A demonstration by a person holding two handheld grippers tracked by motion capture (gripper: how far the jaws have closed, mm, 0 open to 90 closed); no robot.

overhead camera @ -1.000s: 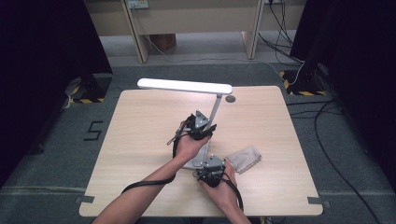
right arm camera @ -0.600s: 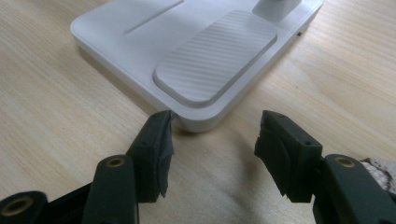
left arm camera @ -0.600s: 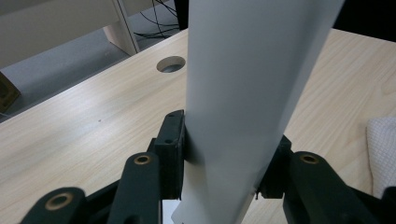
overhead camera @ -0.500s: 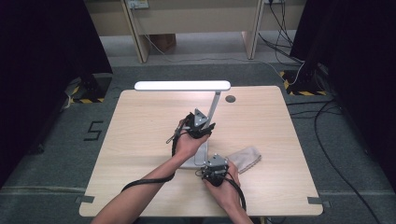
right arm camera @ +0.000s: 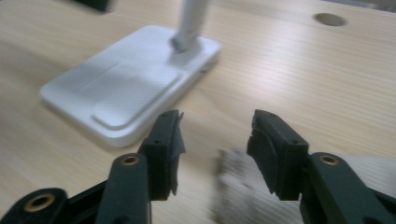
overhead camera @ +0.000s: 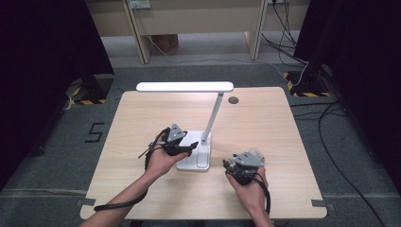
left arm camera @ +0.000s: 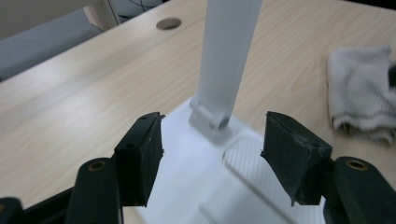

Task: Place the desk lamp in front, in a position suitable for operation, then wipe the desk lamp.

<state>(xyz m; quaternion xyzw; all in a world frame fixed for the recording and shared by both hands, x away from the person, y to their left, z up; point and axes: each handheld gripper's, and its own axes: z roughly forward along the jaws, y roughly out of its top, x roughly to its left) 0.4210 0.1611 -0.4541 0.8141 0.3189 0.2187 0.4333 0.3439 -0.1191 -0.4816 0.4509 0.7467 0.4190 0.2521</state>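
The work here looks like wiping a desk lamp (overhead camera: pixel 198 151) w/ a cloth (left arm camera: pixel 362 95). The lamp stands near the middle of the tabletop (overhead camera: pixel 142 118), a bit toward the person's edge, w/ its white base flat on the wood, its stem leaning up and the long head reaching toward the left edge.

The left claw (left arm camera: pixel 212 156) is over the base, just in front of the stem foot. Its jaws have just been opening and now stand spread; nothing is between them, and the stem is beyond the tips. The right claw (right arm camera: pixel 215 144) is to the right of the base, toward the near edge. Its jaws have just been closing but a gap remains, and the cloth lies blurred under them; I cannot tell if the pads touch it already.

How far: I think the left side has let go of the lamp and the cloth is about to be picked up, so the wiping itself seems not done, or one more pass is left. No dirt can be seen, so this is only a guess.

Room: the left half and the far right corner of the tabletop are bare, w/ only a cable hole (overhead camera: pixel 232 100) near the far edge. The cloth is not close to any edge. The lamp head overhangs the middle, so a raised hand should mind it.
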